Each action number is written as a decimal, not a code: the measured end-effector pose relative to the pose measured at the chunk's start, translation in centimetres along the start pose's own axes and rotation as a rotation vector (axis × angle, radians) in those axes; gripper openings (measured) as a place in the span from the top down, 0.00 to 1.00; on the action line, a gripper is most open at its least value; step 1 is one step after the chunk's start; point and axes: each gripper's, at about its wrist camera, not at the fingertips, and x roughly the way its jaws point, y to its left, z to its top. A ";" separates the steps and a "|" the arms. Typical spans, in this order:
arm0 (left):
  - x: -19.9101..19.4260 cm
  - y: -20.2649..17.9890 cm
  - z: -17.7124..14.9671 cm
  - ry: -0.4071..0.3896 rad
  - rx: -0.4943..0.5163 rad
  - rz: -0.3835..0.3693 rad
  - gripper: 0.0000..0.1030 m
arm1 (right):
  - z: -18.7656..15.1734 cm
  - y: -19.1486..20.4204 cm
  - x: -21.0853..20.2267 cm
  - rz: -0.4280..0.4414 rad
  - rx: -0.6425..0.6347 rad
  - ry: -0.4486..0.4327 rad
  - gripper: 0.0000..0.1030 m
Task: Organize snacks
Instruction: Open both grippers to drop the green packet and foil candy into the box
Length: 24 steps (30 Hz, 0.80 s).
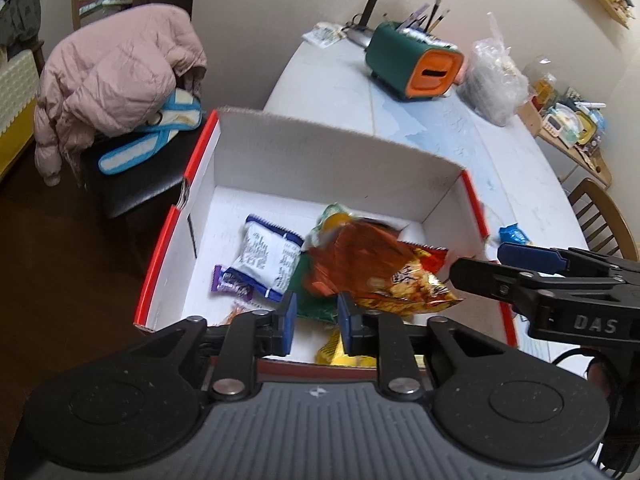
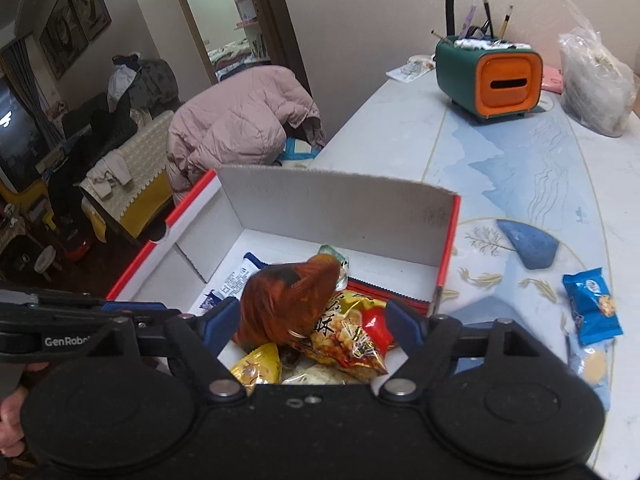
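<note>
**Snack bag dropping into the box**

Left wrist view: the left gripper [image 1: 317,322] hovers over the near edge of the red-and-white box [image 1: 340,152], jaws narrowly parted, nothing between them. An orange-red crisp bag [image 1: 376,268], blurred, lies atop the pile inside.

Right wrist view: the right gripper [image 2: 316,326] stands wide, its pads clear of that bag. A blue packet [image 2: 592,306] waits on the table [image 2: 460,152] just right of the box. It looks light, crinkly and slippery — best pinched at a sealed end, gently.
</note>
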 end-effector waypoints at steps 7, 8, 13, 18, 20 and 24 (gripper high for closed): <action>-2.5 -2.7 -0.1 -0.069 0.070 -0.018 0.71 | -0.4 -0.4 -4.3 0.021 -0.003 -0.073 0.18; -2.7 -3.0 -0.2 -0.074 0.077 -0.022 0.68 | -0.5 -0.4 -5.0 0.022 -0.004 -0.082 0.18; -4.1 -4.9 -0.3 -0.122 0.096 -0.055 0.34 | -1.6 -1.1 -8.2 0.012 0.002 -0.127 0.12; -4.6 -6.6 -0.3 -0.123 0.113 -0.090 0.31 | -2.7 -2.8 -10.8 -0.004 0.041 -0.162 0.09; -4.8 -7.4 -0.3 -0.127 0.120 -0.105 0.27 | -3.2 -3.6 -11.7 -0.017 0.056 -0.173 0.06; -4.6 -9.1 -0.4 -0.135 0.133 -0.130 0.20 | -4.2 -5.2 -13.5 -0.046 0.081 -0.201 0.02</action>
